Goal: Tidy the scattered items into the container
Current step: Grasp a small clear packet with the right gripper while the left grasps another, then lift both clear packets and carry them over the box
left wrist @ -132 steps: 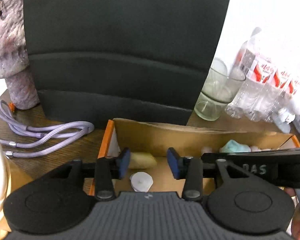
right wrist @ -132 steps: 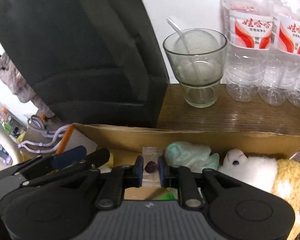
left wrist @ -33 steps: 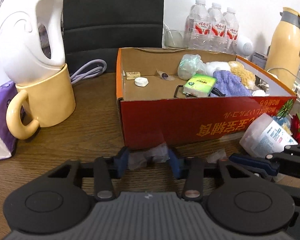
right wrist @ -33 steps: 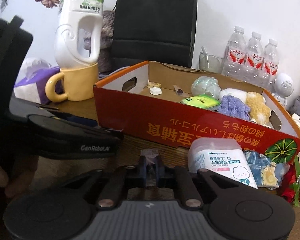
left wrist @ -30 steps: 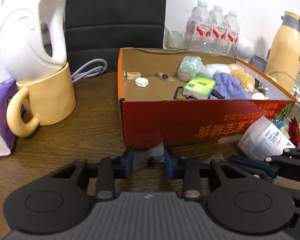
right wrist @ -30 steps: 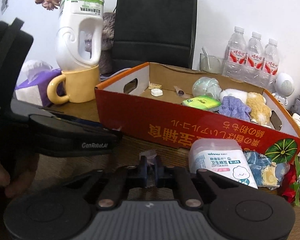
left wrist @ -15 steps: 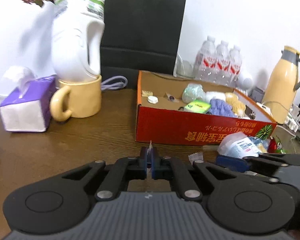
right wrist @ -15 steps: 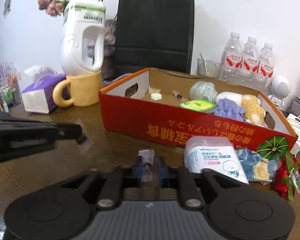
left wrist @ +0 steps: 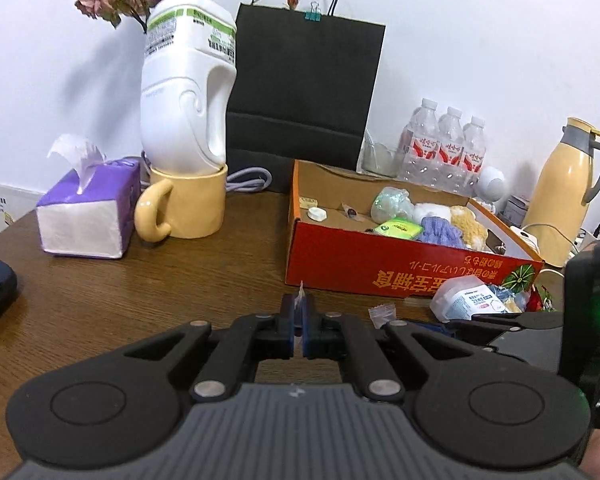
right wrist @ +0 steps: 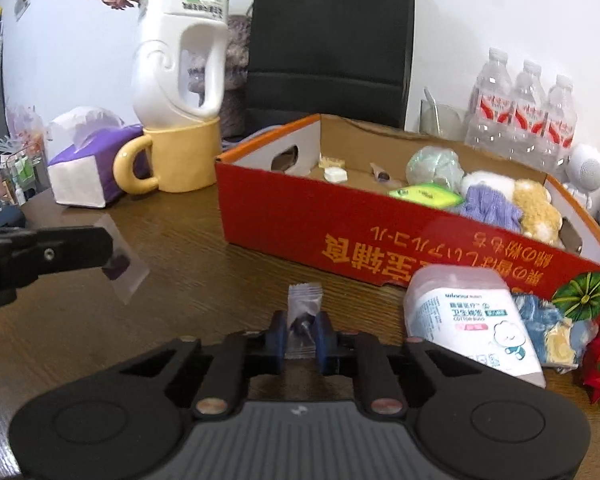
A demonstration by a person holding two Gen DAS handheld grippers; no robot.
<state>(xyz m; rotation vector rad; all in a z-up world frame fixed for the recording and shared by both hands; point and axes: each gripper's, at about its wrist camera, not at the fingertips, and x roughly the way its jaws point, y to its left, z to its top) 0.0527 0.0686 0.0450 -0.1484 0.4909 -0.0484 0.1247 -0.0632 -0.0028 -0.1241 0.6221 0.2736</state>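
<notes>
A red cardboard box [right wrist: 340, 224] stands open on the wooden tabletop, already holding small items. Before its front wall, two clear candy wrappers [right wrist: 304, 316] [right wrist: 122, 268] hang pinched above the wood.

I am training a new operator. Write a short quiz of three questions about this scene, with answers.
1. True or false: the right gripper holds a candy packet, the left gripper a clear wrapper.
2. Relative to the red box, the cotton bud pack lies: A inside; B outside, in front; C behind.
3. Fill in: the white bottle stands in the yellow ____.
Key: 1 true; 2 B; 3 mug.
</notes>
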